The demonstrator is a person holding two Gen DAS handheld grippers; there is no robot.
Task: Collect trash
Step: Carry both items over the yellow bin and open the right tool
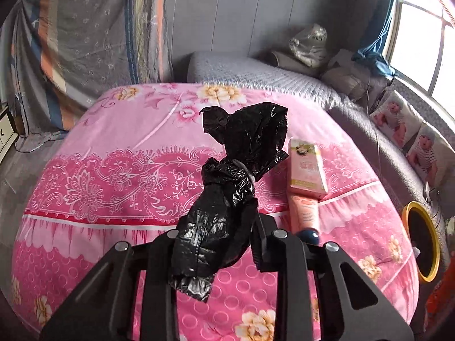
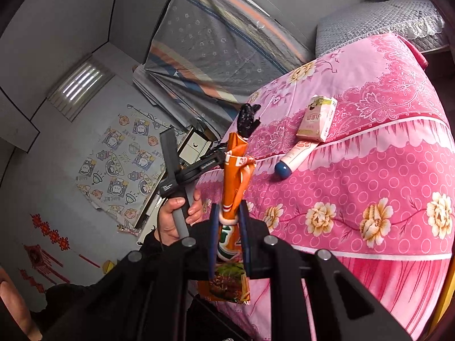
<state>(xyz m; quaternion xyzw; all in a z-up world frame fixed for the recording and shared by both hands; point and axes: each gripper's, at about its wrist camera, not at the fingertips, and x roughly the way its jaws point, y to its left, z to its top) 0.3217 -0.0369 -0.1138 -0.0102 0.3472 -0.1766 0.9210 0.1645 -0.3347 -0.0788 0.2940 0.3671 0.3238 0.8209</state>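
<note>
My left gripper is shut on a crumpled black plastic bag, which stands up between its fingers above the pink floral quilt. My right gripper is shut on an orange snack wrapper held upright, its printed end hanging below the fingers. Behind the wrapper in the right wrist view, the black bag's tip shows. A hand grips the left tool's handle there. On the quilt lie a pink carton and a pink tube with a blue cap.
A grey quilted mattress with bundles lies beyond the quilt. Baby-print cushions line the window side. A yellow-rimmed round object sits at the bed's right edge. A striped cloth covers furniture by the wall.
</note>
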